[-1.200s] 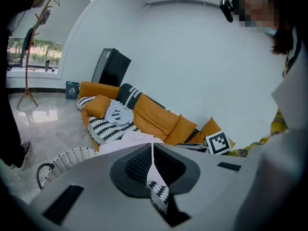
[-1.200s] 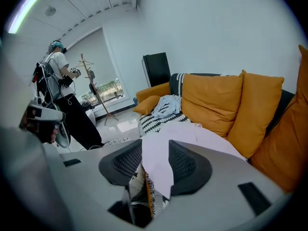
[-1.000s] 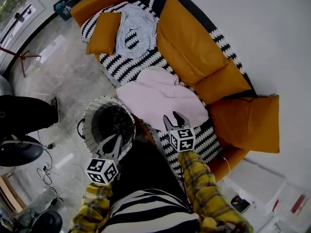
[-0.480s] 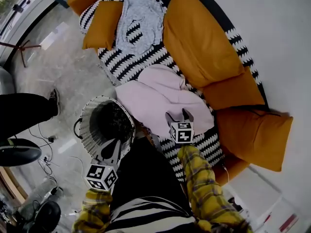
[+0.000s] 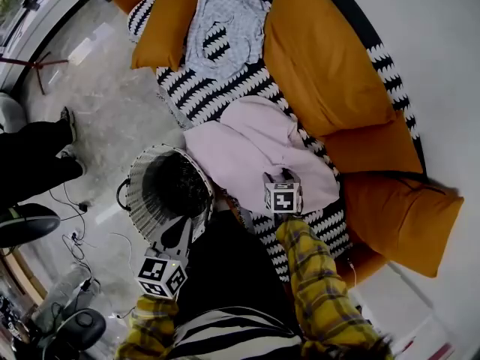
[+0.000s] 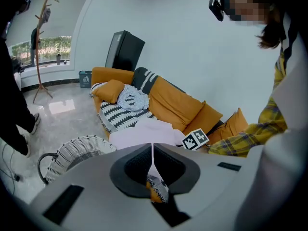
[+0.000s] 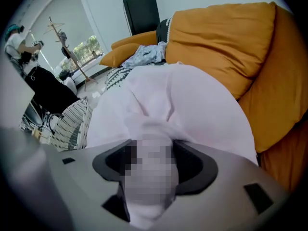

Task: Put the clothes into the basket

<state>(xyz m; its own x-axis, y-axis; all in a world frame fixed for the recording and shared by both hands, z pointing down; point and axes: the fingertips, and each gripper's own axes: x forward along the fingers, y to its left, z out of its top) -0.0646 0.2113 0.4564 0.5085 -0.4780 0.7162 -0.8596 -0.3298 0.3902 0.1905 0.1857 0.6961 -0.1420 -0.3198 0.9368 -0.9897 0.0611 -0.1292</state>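
Note:
A pink garment (image 5: 255, 152) lies spread on the sofa seat; it also shows as pink garment (image 7: 192, 105). My right gripper (image 5: 281, 178) points steeply down onto its near edge. Seen along the right gripper (image 7: 151, 143), the jaws stand wide and have just been closing, with a hump of pink cloth bulging between them. A grey patterned garment (image 5: 225, 25) lies farther along the sofa. The white wicker basket (image 5: 146, 201) stands on the floor by the sofa's front. My left gripper (image 5: 176, 235) hangs at its near rim, jaws shut and empty, as the left gripper (image 6: 152, 146) view confirms.
The orange sofa (image 5: 330, 73) has a black-and-white striped throw (image 5: 217, 88) and loose orange cushions (image 5: 161, 40). A person in dark clothes (image 5: 34, 163) stands on the floor at the left. Cables and black gear (image 5: 75, 328) lie near the basket.
My right gripper has dropped onto the pink garment's near edge and its jaws now stand wider apart. My left gripper has sunk a little at the basket's near rim.

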